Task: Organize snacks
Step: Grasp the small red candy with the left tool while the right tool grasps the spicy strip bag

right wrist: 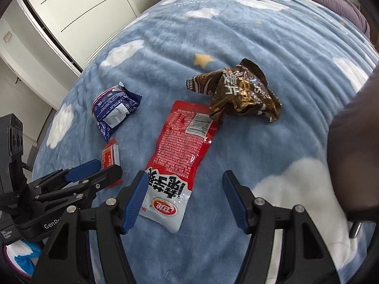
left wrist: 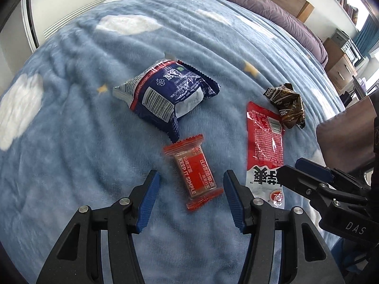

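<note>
Four snacks lie on the bed's blue blanket (left wrist: 71,130). Navy pouch (left wrist: 168,92): puffy, light, crushable; take a crimped end. Long red sachet (right wrist: 182,146): flat, slick film, between the spread fingers of the right gripper (right wrist: 183,197). Brown wrapper (right wrist: 239,92): crumpled, springy. Small red bar (left wrist: 195,172): firmer, pinch across; left gripper (left wrist: 190,200) fingers spread around it, holding nothing.

Both fisheye views are bright with even daylight; in the left wrist view a window (left wrist: 372,54) at far right glares white. Shadows on the bed blanket (left wrist: 71,142) are soft and short. Glare glints on the brown wrapper (right wrist: 241,92). Straight lines bow strongly toward the dark circular rim. The centre is sharp; a dark mass (right wrist: 355,146) at right is blurred.
</note>
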### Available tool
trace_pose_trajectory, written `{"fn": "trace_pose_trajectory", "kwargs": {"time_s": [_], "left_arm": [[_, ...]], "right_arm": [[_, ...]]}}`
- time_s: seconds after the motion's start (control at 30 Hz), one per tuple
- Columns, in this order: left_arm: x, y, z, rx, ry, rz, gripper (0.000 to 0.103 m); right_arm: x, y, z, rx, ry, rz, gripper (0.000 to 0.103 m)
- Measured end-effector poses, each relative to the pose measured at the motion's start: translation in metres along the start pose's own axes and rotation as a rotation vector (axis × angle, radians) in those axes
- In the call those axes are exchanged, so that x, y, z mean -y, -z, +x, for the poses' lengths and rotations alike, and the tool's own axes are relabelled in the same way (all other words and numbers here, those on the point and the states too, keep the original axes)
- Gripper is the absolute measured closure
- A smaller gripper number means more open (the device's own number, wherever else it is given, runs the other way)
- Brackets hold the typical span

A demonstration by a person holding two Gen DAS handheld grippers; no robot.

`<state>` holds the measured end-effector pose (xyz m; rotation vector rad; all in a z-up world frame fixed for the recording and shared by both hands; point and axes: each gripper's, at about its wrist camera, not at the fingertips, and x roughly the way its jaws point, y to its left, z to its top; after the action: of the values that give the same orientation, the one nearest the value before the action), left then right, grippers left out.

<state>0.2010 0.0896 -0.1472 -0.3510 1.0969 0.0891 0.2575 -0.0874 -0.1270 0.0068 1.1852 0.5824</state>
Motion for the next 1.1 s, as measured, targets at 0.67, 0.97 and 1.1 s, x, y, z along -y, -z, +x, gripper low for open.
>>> {"fn": "trace_pose_trajectory", "kwargs": {"time_s": [0.67, 0.97, 1.1], "left_arm": [[-0.004, -0.007, 0.016, -0.006, -0.012, 0.031, 0.059], [-0.004, -0.009, 0.018, -0.012, -0.032, 0.03, 0.068], [-0.01, -0.007, 0.016, -0.008, -0.028, 0.013, 0.08]], "right_arm": [[-0.003, -0.016, 0.04, -0.026, -0.062, -0.009, 0.006], [-0.004, -0.015, 0.036, -0.002, -0.004, -0.014, 0.042], [-0.003, -0.014, 0.032, 0.018, 0.0, -0.004, 0.056]]}}
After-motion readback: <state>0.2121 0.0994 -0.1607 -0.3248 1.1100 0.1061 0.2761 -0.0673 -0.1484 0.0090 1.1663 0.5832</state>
